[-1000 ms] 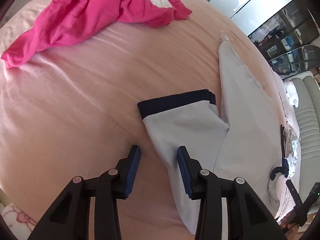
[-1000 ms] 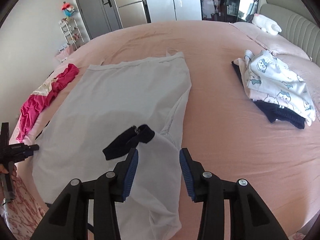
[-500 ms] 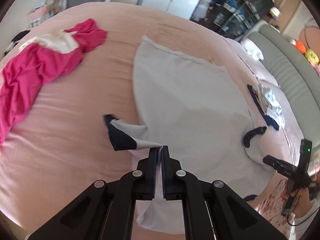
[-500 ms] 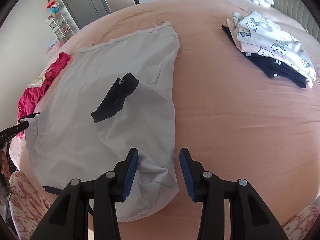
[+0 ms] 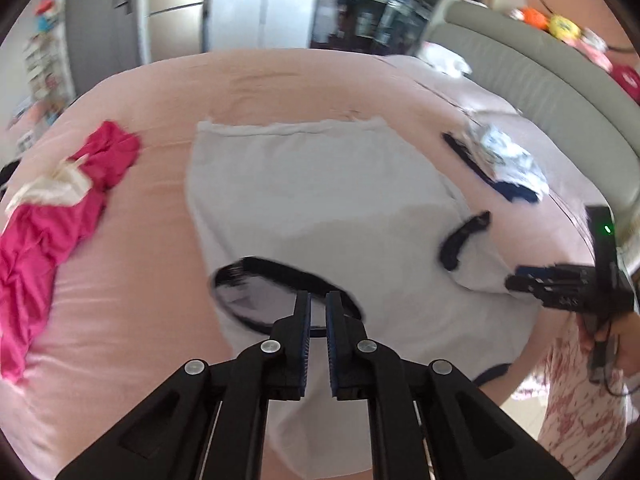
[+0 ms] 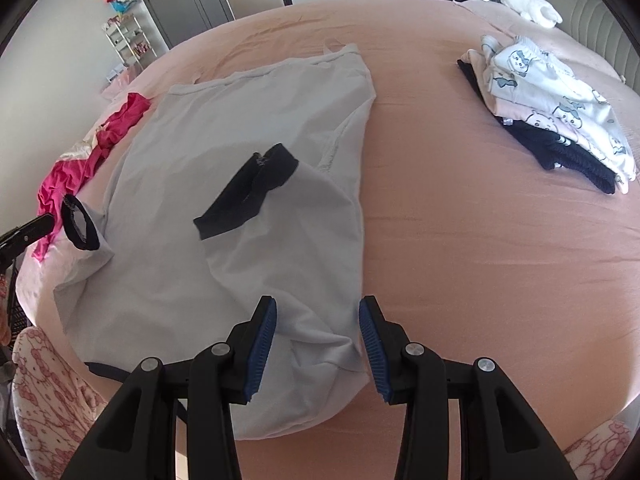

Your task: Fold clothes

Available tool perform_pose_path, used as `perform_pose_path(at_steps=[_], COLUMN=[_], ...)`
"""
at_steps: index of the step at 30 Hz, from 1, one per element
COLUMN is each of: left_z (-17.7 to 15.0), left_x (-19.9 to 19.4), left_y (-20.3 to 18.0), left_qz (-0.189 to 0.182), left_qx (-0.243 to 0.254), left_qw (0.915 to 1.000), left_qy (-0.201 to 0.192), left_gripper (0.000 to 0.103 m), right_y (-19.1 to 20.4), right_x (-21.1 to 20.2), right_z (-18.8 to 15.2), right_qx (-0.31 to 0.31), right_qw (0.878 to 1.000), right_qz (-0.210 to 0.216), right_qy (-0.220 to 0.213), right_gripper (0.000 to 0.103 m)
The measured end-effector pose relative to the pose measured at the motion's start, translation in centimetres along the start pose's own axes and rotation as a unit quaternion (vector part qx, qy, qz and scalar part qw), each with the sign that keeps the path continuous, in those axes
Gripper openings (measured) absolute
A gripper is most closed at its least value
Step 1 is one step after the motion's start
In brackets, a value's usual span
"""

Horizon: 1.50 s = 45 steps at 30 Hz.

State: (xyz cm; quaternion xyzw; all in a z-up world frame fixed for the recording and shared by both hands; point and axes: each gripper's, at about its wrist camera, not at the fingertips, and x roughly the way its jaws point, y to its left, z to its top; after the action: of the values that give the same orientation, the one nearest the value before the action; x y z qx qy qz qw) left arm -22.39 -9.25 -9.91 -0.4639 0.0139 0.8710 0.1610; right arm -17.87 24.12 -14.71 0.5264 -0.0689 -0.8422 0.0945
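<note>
On the pink bed (image 5: 152, 92), left wrist view: left hand-held gripper (image 5: 317, 312) is pinching the navy-cuffed sleeve (image 5: 256, 300) of the pale grey T-shirt (image 5: 320, 184), jaws nearly closed on it.
Right wrist view: right hand-held gripper (image 6: 318, 334) is hovering partly open and empty over the T-shirt's shoulder edge (image 6: 320, 332); the other sleeve (image 6: 256, 196) is lying folded across the shirt.
</note>
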Motion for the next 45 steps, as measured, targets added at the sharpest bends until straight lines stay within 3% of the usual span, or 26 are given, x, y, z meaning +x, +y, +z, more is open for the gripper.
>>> perform_pose_path(at_steps=[2, 6, 8, 12, 15, 17, 21, 23, 26, 28, 30, 32, 33, 36, 39, 41, 44, 45], left_z=[-0.6, -1.9, -1.7, -0.8, 0.7, 2.0, 4.2, 4.5, 4.1, 3.6, 3.2, 3.0, 3.0, 1.5, -1.2, -3.0, -4.0, -4.1], left_x=[1.6, 4.0, 4.8, 5.0, 6.3, 6.9, 7.1, 6.9, 6.5, 7.3, 9.7, 9.0, 8.4, 5.0, 5.7, 6.7, 5.2, 4.4], left_y=[2.3, 3.7, 3.5, 2.9, 3.4, 3.1, 3.2, 3.5, 3.6, 3.6, 3.5, 3.1, 3.0, 2.0, 0.6, -0.1, 0.0, 0.1], left_qz=[0.028, -0.006, -0.016, -0.045, -0.063, -0.053, -0.05, -0.055, -0.055, -0.072, -0.042, -0.029, -0.025, -0.063, -0.07, -0.066, -0.062, -0.064], left_qx=[-0.014, -0.016, -0.01, 0.004, 0.008, 0.028, 0.053, 0.061, 0.084, 0.079, 0.076, 0.069, 0.066, 0.084, 0.106, 0.107, 0.098, 0.095], left_qw=[0.9989, 0.9968, 0.9963, 0.9968, 0.9959, 0.9963, 0.9968, 0.9961, 0.9944, 0.9933, 0.9932, 0.9938, 0.9942, 0.9911, 0.9799, 0.9757, 0.9779, 0.9783], left_qy=[0.035, 0.078, 0.084, 0.067, 0.063, 0.061, 0.032, 0.031, 0.032, 0.044, 0.078, 0.082, 0.082, 0.082, 0.154, 0.179, 0.174, 0.173], left_gripper=[0.006, 0.006, 0.006, 0.006, 0.006, 0.006, 0.006, 0.006, 0.006, 0.007, 0.007, 0.007, 0.007, 0.007, 0.007, 0.007, 0.007, 0.007], right_y=[2.1, 10.9, 14.4, 18.1, 19.7, 19.5, 14.7, 13.7, 14.8, 16.9, 18.8, 18.9, 18.5, 17.7, 18.2, 18.8, 18.8, 18.2], right_x=[0.1, 0.5, 2.0, 5.1, 7.7, 9.1, 8.2, 7.1, 5.5, 5.6, 7.4, 10.4, 10.3, 6.4, 5.6, 7.1, 10.8, 10.6], right_z=[0.6, 2.3, 3.1, 4.7, 5.0, 5.1, 6.1, 5.9, 5.4, 4.7, 4.0, 3.9, 4.1, 4.2, 3.7, 3.5, 3.9, 4.1], right_qx=[-0.028, -0.159, -0.192, -0.19, -0.214, -0.213, -0.109, -0.104, -0.133, -0.177, -0.202, -0.183, -0.161, -0.142, -0.179, -0.179, -0.173, -0.155], right_qw=[0.999, 0.981, 0.976, 0.974, 0.972, 0.976, 0.993, 0.993, 0.991, 0.983, 0.977, 0.981, 0.985, 0.988, 0.981, 0.979, 0.984, 0.986], right_qz=[0.04, 0.105, 0.102, 0.123, 0.098, 0.04, -0.038, -0.061, 0.012, 0.055, 0.072, 0.026, 0.027, 0.054, 0.063, 0.098, 0.042, 0.051], right_qy=[0.003, -0.02, -0.022, -0.02, 0.008, 0.021, 0.002, -0.01, -0.02, -0.018, -0.004, 0.052, 0.054, -0.012, -0.039, -0.022, 0.03, 0.027], right_gripper=[0.042, 0.042, 0.042, 0.042, 0.043, 0.042, 0.042, 0.042, 0.043, 0.047, 0.053, 0.052, 0.05, 0.053, 0.063, 0.063, 0.06, 0.056])
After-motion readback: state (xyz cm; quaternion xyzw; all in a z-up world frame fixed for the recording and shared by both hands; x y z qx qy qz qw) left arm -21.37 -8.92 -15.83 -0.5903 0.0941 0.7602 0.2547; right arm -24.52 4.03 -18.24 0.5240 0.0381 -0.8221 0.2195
